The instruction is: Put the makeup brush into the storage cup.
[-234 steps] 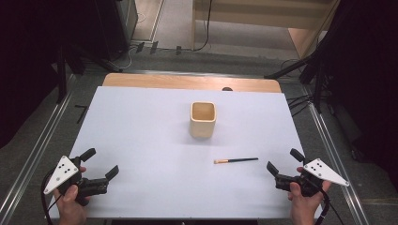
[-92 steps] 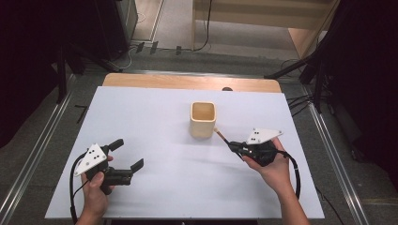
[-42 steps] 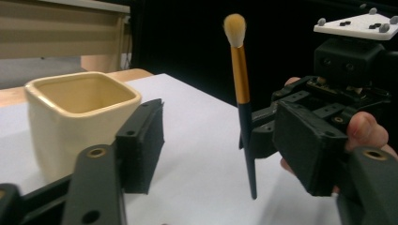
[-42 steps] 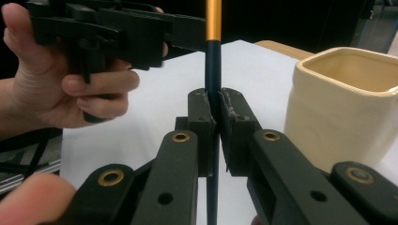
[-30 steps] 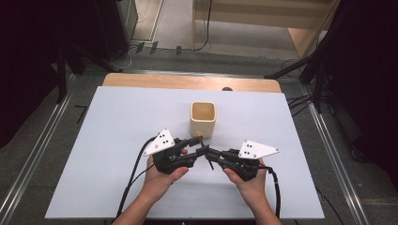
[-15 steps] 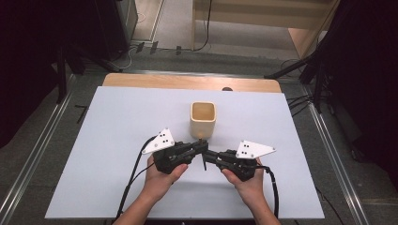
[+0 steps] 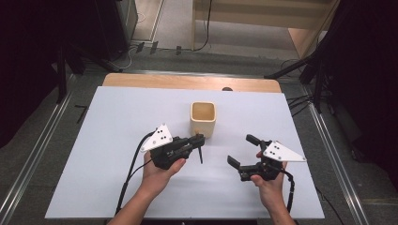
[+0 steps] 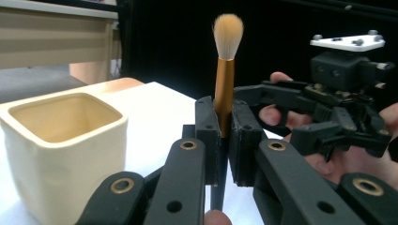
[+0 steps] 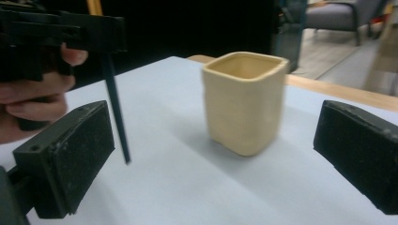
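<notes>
- The left tool (image 7: 199,139) is clenched on the brush (image 8: 224,79), held upright with bristles up, just beside the cup (image 7: 203,118).
- The right tool (image 7: 241,150) has just been opening; it stands released, nothing between its pads.
- The cup's open mouth lies beyond the handle's lower end, nearer the left hand.

White tabletop (image 7: 117,126) with a bare wooden strip (image 7: 155,81) along the far edge. Grey floor (image 7: 42,140) around it, metal rails (image 7: 335,154) at both sides, black cables (image 7: 300,101) beyond, pale wooden furniture (image 7: 263,18) behind.
</notes>
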The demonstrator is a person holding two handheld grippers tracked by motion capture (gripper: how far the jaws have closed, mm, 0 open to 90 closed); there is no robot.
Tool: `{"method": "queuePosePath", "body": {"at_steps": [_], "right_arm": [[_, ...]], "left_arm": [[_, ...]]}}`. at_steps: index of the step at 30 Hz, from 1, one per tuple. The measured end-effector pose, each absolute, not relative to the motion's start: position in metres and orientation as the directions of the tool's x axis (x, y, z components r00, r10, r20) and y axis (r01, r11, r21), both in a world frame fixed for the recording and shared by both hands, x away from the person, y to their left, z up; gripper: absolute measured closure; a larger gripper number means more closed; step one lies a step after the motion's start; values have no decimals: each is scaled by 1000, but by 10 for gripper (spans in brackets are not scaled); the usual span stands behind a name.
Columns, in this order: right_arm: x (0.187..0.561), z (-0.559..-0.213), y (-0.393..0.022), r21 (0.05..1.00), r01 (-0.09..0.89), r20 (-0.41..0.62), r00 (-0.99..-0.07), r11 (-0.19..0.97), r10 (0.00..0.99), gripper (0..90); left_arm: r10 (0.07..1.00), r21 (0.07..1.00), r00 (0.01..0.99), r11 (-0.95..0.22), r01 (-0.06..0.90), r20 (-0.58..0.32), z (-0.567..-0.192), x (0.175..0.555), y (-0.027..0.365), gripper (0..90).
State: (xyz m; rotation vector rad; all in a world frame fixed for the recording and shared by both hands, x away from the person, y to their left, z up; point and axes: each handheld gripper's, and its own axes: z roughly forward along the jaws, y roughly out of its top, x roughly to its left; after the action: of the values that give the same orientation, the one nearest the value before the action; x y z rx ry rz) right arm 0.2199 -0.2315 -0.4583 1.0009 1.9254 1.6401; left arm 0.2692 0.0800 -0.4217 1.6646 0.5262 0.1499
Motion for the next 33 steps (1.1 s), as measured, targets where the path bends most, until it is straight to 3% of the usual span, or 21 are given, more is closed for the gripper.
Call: {"method": "queuePosePath", "body": {"at_steps": [12, 33], "right_arm": [[211, -466, -271, 970, 244, 102, -491, 24, 865, 0], [204, -484, -297, 958, 279, 66, -429, 63, 901, 0]], "left_arm": [[465, 968, 868, -77, 240, -178, -411, 282, 77, 848], [516, 977, 846, -74, 200, -134, -390, 312, 73, 848]]}}
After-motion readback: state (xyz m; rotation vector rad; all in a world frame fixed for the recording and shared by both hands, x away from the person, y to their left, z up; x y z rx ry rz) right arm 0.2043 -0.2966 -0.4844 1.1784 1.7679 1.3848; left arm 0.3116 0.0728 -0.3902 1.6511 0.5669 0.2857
